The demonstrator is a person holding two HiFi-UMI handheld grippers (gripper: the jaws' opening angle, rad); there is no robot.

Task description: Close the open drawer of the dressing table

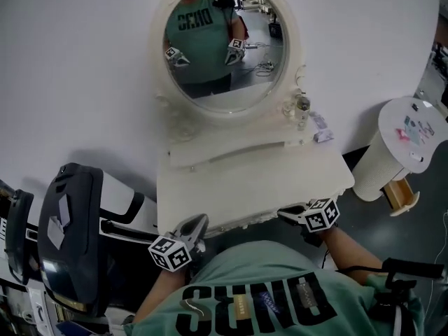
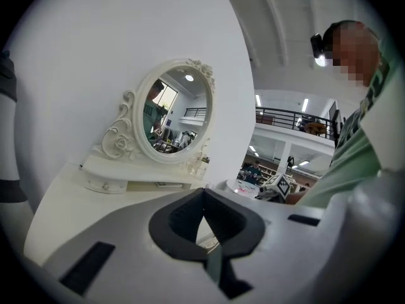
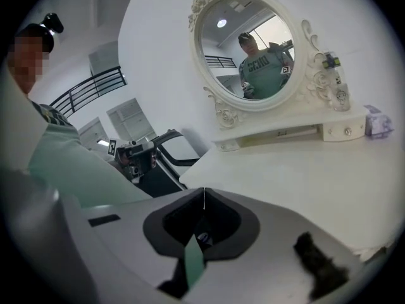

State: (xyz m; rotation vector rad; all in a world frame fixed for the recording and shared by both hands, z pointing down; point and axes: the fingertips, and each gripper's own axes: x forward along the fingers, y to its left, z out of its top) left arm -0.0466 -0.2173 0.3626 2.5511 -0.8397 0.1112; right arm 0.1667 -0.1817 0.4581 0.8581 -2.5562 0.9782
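Note:
The white dressing table (image 1: 252,184) with its oval mirror (image 1: 224,44) stands against the wall. My left gripper (image 1: 201,221) is at the left part of the table's front edge, and my right gripper (image 1: 282,213) is at the right part of that edge. Both have their jaws together with nothing between them, as the left gripper view (image 2: 204,189) and the right gripper view (image 3: 204,189) show. Any drawer in the table's front lies below the edge, hidden by my body. A shallow drawer (image 3: 281,132) in the small shelf under the mirror sits flush with the shelf front.
A glass bottle (image 1: 302,107) and a small box (image 1: 322,135) stand at the shelf's right end. A black chair-like frame (image 1: 70,236) stands close on the left. A round white side table (image 1: 413,128) stands on the right.

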